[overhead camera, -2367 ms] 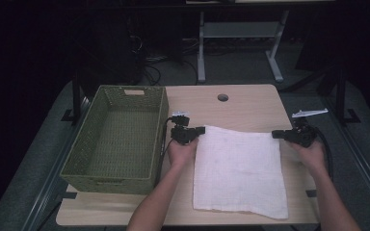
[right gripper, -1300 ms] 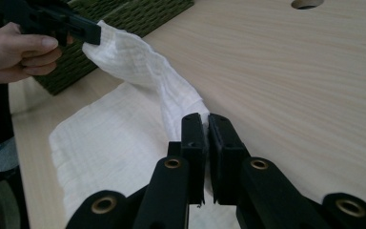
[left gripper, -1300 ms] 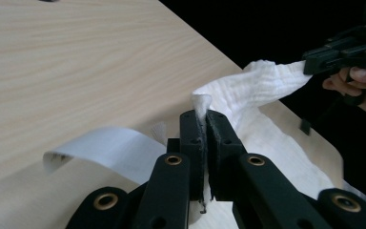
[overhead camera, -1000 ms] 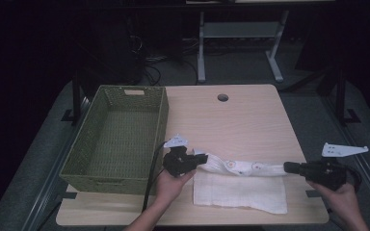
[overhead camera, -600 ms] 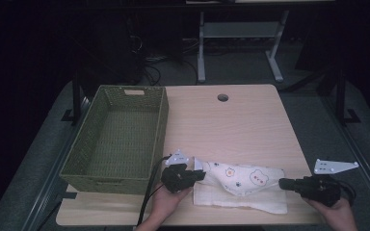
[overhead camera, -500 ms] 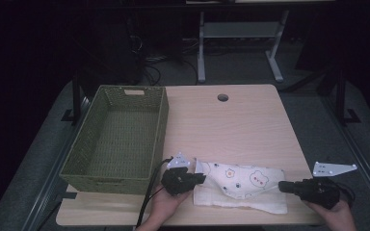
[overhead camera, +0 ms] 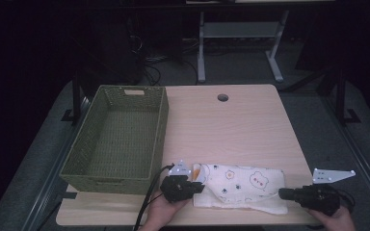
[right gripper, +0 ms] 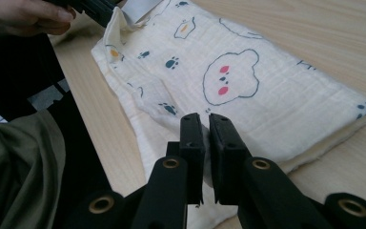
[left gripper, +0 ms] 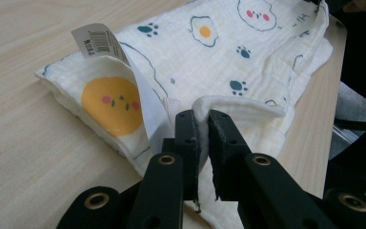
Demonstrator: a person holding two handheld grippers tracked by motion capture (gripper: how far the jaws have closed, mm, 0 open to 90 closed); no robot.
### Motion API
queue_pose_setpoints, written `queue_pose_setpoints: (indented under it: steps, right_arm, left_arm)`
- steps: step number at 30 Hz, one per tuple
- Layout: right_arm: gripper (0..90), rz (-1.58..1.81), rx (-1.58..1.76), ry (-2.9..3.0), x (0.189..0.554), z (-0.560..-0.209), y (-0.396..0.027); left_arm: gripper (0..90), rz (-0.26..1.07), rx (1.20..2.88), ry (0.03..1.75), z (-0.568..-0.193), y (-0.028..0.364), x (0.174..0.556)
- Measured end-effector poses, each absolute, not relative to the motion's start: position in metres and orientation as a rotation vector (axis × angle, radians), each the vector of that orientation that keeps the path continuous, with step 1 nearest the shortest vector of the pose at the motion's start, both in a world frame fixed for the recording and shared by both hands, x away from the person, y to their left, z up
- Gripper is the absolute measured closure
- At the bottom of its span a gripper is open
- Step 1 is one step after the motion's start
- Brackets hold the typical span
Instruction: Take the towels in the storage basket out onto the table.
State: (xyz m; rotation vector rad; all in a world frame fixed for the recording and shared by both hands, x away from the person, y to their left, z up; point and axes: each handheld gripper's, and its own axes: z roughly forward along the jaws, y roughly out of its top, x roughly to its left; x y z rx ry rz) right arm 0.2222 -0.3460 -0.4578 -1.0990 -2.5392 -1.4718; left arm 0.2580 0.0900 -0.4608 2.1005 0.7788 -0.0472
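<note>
A cream cloth (overhead camera: 243, 185) printed with bears, eggs and paws lies folded near the table's front edge. My left gripper (overhead camera: 200, 186) is at its left end. In the left gripper view the jaws (left gripper: 204, 117) are shut on a raised fold of the cloth (left gripper: 219, 47), with a barcode label (left gripper: 95, 40) standing up beside it. My right gripper (overhead camera: 282, 194) is at the cloth's right front corner. In the right gripper view its jaws (right gripper: 205, 121) are shut low over the cloth (right gripper: 267, 81), with a thin edge pinched between them.
A green woven basket (overhead camera: 159, 130) stands empty on the left of the wooden table (overhead camera: 231, 125), close to my left gripper. A cable hole (overhead camera: 222, 97) sits at the table's back. The person's other hand (right gripper: 24, 16) shows in the right gripper view.
Both grippers have come toward the table's front edge and sunk, drawing the cloth's far edge over its near half. The cloth now lies folded with its printed side up.
</note>
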Motion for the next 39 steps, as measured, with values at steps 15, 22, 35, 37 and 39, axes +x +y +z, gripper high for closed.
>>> queue_pose_setpoints:
  steps: [15, 22, 35, 37, 39]
  right_arm:
    - [72.7, -1.497, -0.97, -2.488, 0.222, -0.444, -0.34]
    - [80.5, -1.355, -1.027, -2.545, 0.231, -0.462, -0.325]
    - [81.4, -1.259, -1.012, -2.575, 0.226, -0.474, -0.319]
    - [81.3, -1.256, -1.008, -2.573, 0.226, -0.476, -0.32]
    - [81.3, -1.261, -1.01, -2.56, 0.226, -0.477, -0.321]
  left_arm:
    - [63.9, -0.102, 2.01, 0.724, -0.435, 0.109, 0.247]
    - [73.1, -0.104, 2.012, 0.672, -0.435, 0.093, 0.246]
    - [76.4, -0.162, 2.182, 0.771, -0.46, 0.079, 0.253]
    - [76.4, -0.165, 2.206, 0.782, -0.464, 0.079, 0.253]
    - [76.3, -0.175, 2.2, 0.794, -0.466, 0.079, 0.254]
